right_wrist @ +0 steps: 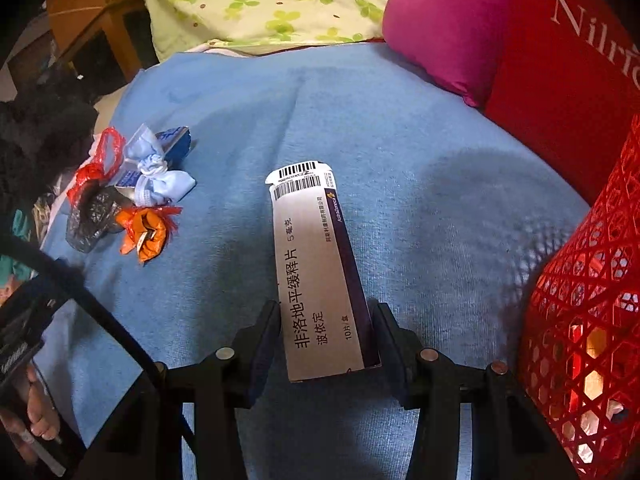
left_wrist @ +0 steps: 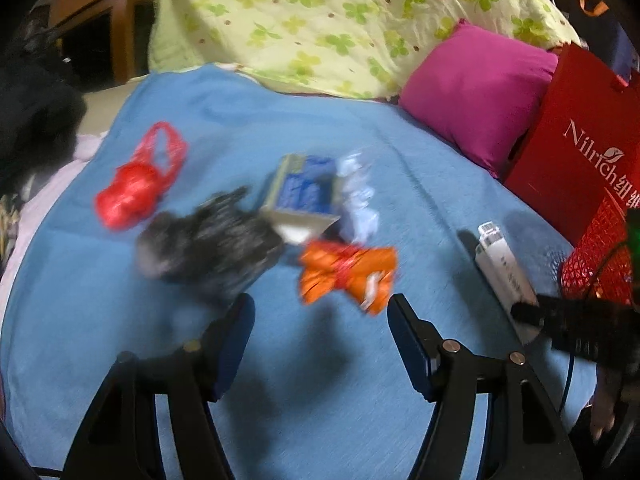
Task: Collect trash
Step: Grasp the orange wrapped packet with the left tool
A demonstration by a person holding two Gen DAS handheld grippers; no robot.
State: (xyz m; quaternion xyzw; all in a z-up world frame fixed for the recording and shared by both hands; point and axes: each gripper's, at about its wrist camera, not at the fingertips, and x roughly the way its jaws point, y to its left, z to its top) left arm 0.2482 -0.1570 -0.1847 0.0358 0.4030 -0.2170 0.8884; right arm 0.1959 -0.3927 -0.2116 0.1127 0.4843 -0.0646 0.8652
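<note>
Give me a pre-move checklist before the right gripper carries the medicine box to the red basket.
1. Right gripper fingers clamped on both sides of the medicine box: ok.
2. Box lifted off the blue blanket: cannot tell.
3. Red basket close on the right: ok.
4. Basket opening visible: cannot tell.
5. Left gripper open, empty, apart from the box: ok.
6. Orange wrapper and other trash not yet collected: not ok.

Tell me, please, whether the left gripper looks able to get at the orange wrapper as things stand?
Probably yes: the left gripper is open and empty, and the orange wrapper lies just beyond its fingertips on the blue blanket, uncovered.
</note>
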